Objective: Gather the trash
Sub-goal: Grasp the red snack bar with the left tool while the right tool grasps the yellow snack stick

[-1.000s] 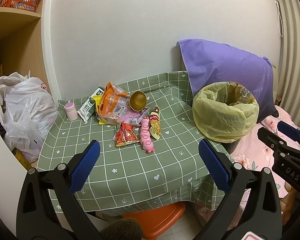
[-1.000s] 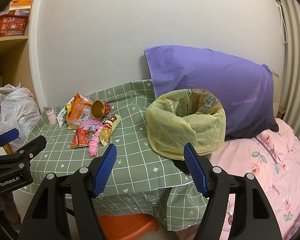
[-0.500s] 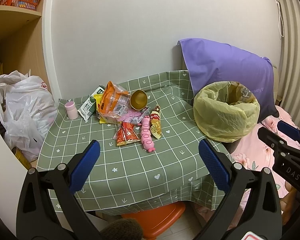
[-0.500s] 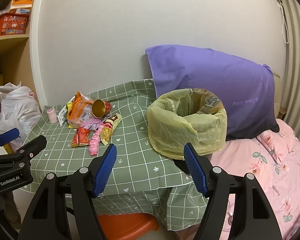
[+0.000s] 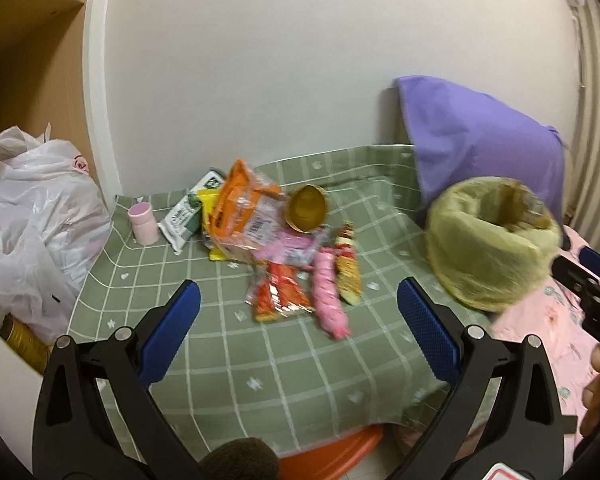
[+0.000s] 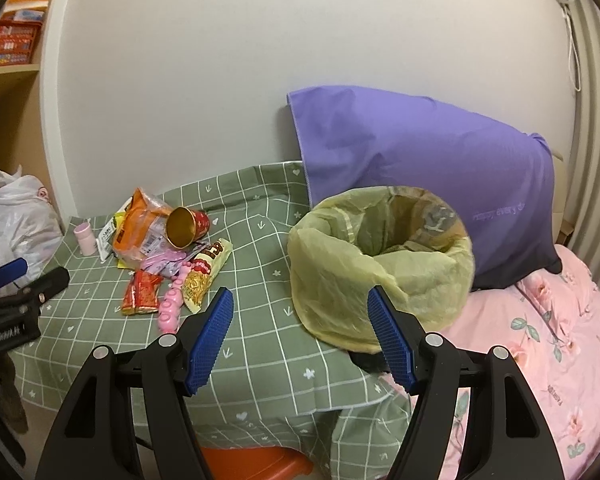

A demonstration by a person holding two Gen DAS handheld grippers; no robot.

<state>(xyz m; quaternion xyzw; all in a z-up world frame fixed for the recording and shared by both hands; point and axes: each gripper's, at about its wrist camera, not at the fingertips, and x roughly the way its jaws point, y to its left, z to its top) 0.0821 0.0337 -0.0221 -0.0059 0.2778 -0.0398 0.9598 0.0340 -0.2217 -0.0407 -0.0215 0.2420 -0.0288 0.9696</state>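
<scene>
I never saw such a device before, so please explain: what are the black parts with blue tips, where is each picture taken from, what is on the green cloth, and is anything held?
There is no robot here. A person holds a hand tool with a two-finger claw in each hand, and each tool carries a wide-angle camera looking forward along its fingers. One picture comes from the left claw, the other from the right claw. The blue tips are the finger pads.

On the green checked cloth lies a pile of snack wrappers, a tipped gold-lined cup, a pink sausage-shaped pack and a small pink bottle. A bin lined with a yellow bag stands to the right.

Both claws are open and hold nothing.
</scene>
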